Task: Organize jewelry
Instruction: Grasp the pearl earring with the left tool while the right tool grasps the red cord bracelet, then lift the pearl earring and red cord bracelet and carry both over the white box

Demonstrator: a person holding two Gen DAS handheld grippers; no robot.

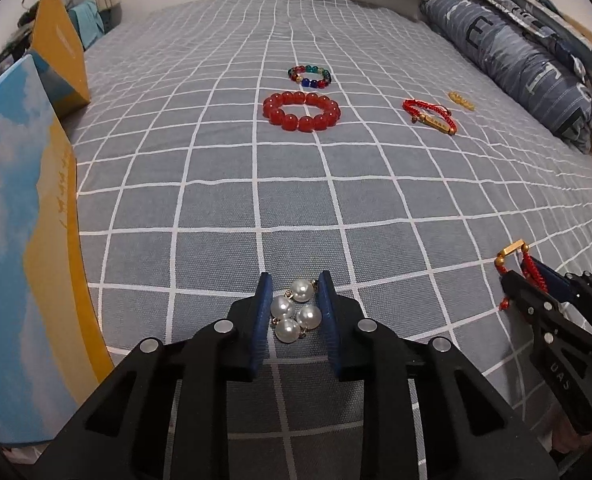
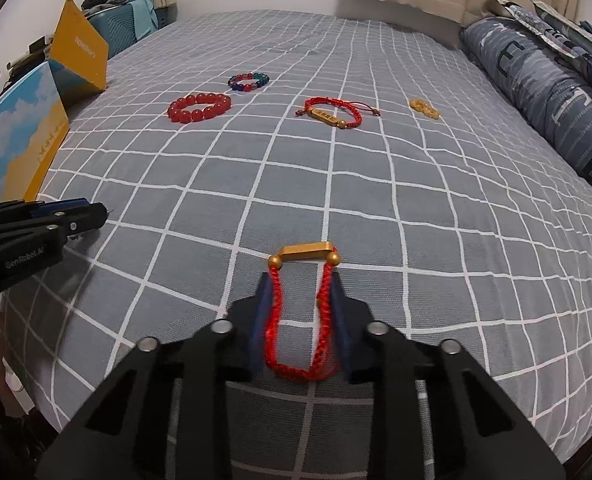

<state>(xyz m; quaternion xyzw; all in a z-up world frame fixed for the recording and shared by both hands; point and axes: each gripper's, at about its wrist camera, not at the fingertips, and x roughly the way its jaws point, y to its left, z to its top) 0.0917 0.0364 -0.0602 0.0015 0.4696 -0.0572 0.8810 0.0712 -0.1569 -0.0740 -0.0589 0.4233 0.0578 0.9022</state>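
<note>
Left gripper [image 1: 294, 312] jaws narrow, clamped on white pearl cluster with gold loops [image 1: 296, 311], low on grey checked bedspread [image 1: 376, 208]. Right gripper [image 2: 301, 316] jaws narrow, squeezing red braided cord bracelet with gold bar [image 2: 303, 304]. Lift both straight, slowly; loose beads could slip.

"GenRobot.AI" on left gripper [image 2: 98, 216]; "UAS" on right gripper [image 1: 514, 276].
</note>
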